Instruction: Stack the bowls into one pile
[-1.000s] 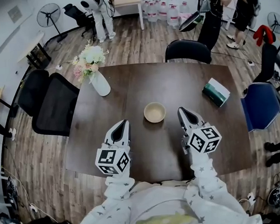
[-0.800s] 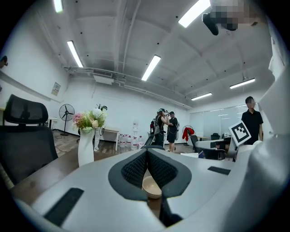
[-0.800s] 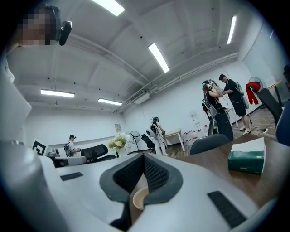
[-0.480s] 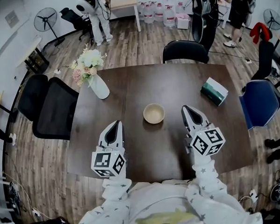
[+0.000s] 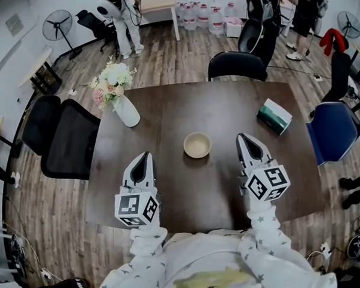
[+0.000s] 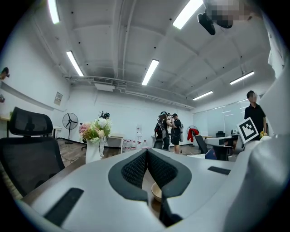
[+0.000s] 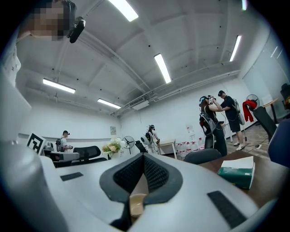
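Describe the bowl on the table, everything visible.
The bowl is round, pale tan and matte, lighter inside. It stands upright, apparently empty, near the middle of the dark table, touching only the tabletop. The left gripper and right gripper sit apart from it on either side. Whether more bowls nest inside can't be told.

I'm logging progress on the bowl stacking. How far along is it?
Done: a single bowl pile stands mid-table on the table, and no loose bowl shows elsewhere. How many bowls are nested in it cannot be told. In hand: nothing. The left gripper and right gripper are both shut and empty, clear of the pile on the near side. Left: seemingly nothing; the stacking looks finished.
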Available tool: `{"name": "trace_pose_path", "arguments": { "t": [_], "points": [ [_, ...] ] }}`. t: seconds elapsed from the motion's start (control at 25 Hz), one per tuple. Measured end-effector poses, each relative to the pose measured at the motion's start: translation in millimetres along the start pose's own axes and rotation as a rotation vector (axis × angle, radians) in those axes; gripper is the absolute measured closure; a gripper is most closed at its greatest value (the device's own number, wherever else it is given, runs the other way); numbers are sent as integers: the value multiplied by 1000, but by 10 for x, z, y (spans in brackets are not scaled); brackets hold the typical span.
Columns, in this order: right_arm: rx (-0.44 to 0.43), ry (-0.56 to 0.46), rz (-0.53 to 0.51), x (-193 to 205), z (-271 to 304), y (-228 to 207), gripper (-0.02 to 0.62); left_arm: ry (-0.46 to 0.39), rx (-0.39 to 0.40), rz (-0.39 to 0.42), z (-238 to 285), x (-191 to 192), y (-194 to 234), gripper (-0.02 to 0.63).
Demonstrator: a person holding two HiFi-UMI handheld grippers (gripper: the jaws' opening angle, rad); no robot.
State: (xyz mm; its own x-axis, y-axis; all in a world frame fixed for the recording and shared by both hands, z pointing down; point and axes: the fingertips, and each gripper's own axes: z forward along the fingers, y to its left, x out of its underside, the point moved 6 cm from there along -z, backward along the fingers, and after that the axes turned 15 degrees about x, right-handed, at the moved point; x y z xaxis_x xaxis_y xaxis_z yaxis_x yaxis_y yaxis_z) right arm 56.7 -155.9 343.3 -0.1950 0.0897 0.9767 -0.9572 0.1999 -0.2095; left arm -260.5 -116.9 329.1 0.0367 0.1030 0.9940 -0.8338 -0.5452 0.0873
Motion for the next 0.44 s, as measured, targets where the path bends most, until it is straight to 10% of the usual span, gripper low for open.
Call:
{"name": "trace_pose_path", "arguments": {
  "t": [0.44],
  "points": [
    [7, -23, 1, -18, -30, -36, 574, 8, -21, 12, -27, -14, 25, 581]
  ]
}}
